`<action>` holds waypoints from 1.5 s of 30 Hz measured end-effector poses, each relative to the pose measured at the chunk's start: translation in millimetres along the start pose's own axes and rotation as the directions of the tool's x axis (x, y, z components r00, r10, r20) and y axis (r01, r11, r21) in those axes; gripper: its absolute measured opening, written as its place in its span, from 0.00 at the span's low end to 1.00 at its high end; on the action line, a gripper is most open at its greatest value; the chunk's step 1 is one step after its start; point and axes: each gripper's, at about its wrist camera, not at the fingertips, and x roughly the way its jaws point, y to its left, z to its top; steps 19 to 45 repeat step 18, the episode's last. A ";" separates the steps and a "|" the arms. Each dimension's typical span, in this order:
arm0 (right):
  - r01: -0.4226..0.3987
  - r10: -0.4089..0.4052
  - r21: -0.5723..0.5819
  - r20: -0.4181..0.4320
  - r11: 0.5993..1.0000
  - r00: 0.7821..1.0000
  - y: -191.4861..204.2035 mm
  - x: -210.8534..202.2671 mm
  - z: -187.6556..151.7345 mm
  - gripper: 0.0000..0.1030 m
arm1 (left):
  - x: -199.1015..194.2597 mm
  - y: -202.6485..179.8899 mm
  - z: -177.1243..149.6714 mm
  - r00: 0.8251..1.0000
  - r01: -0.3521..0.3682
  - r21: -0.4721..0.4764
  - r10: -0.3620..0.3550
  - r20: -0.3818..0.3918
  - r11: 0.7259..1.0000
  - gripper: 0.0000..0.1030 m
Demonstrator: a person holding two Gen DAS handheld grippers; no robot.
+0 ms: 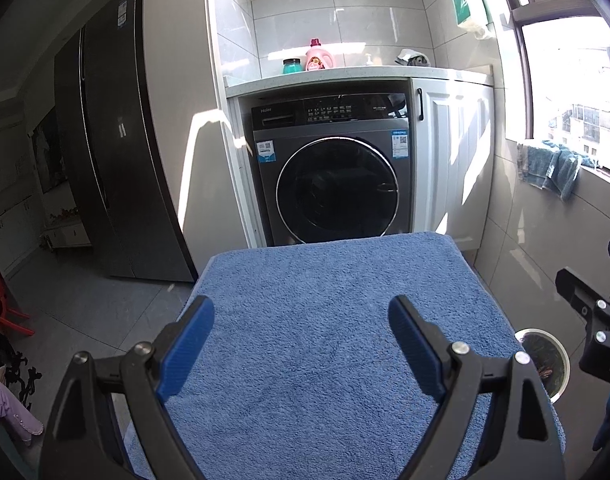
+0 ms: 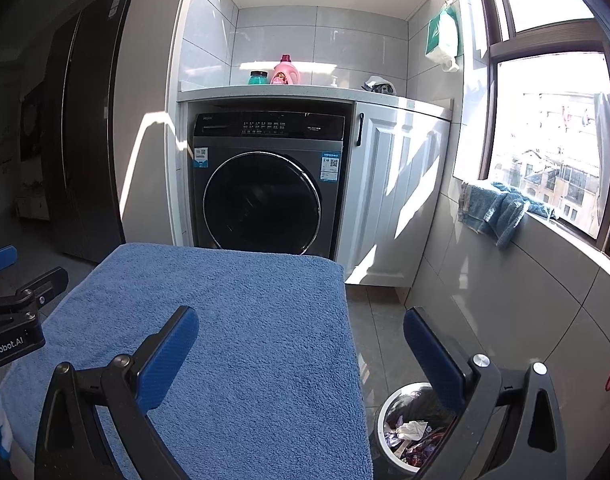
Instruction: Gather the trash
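We held the left gripper (image 1: 301,344) and right gripper (image 2: 301,354) spread and empty above the blue towel (image 2: 225,320). The trash bin (image 2: 409,432), holding crumpled wrappers, stood on the floor below the right gripper's right finger.

The left tongs (image 1: 301,344) are two black curved arms, each ending in a flat finger faced with a ribbed blue pad (image 1: 189,352), with round silver screw heads at the pivots. The right tongs (image 2: 301,354) are built alike: black arms, blue ribbed pads (image 2: 435,360) and shiny silver screws on the linkage. Seen from the right wrist view, the side of the left tongs carries white lettering that reads partly as "enRobot.AI" on its black body.
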 end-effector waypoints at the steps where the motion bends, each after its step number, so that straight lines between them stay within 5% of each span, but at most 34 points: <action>1: 0.001 -0.001 0.003 0.005 1.000 1.000 -1.4 -1.0 1.7 1.00 | -0.3 -1.5 3.4 1.000 -0.001 0.003 0.001 0.007 1.000 0.86; 45: -0.011 0.011 -0.004 0.021 1.000 1.000 -3.5 -0.3 9.3 1.00 | 4.5 -15.5 28.2 0.999 0.005 0.005 -0.005 0.038 1.000 0.86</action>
